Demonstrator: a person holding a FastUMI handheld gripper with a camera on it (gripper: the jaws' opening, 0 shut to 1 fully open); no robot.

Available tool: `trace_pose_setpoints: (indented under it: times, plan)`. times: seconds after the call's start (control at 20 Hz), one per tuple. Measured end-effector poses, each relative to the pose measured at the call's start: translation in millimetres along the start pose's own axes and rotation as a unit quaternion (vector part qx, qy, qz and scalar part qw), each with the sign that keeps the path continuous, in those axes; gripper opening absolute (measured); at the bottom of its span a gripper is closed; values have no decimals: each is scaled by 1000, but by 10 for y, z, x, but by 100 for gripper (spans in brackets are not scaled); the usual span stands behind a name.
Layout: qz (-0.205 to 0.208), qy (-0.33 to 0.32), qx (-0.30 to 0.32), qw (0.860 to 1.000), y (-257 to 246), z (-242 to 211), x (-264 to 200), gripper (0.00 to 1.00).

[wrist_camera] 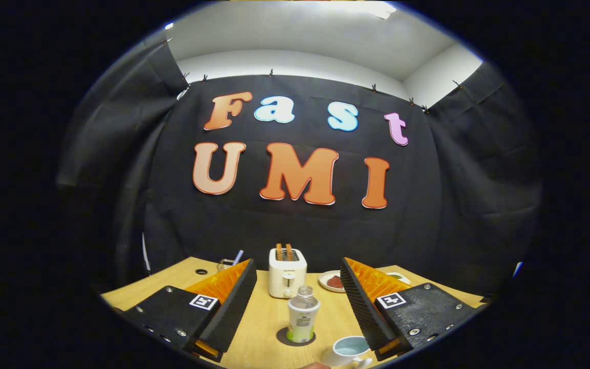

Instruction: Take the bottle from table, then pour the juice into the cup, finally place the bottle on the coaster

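We see a pale blue ceramic cup [350, 349] holding light liquid beside our right finger. The clear, uncapped plastic bottle [303, 313], pale green juice low inside, stands upright on a dark round coaster [280, 337] between our gripper's [297, 279] wide-apart fingers, touching neither. Beyond it on the wooden table [264, 318]: a cream toaster [287, 273] with two slices, and a small plate [333, 281] of red food.

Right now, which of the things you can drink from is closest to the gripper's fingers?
The pale blue cup, beside one finger of the open hand-held gripper. The bottle stands farther ahead on its coaster; the straw glass sits beyond.
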State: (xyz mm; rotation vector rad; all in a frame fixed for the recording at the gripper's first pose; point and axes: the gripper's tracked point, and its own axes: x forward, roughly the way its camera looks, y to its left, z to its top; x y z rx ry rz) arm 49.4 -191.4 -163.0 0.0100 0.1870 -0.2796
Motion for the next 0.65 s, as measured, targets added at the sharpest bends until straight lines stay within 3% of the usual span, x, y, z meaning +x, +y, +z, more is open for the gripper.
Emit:
trace_pose_setpoints:
  times: [0.3,0.5,0.65]
  plan:
    - [56,8,27,998,399,273,-333,97]
    - [57,-5,12,998,500,497,-539,97]
    - [80,-24,22,996,709,594,-614,97]
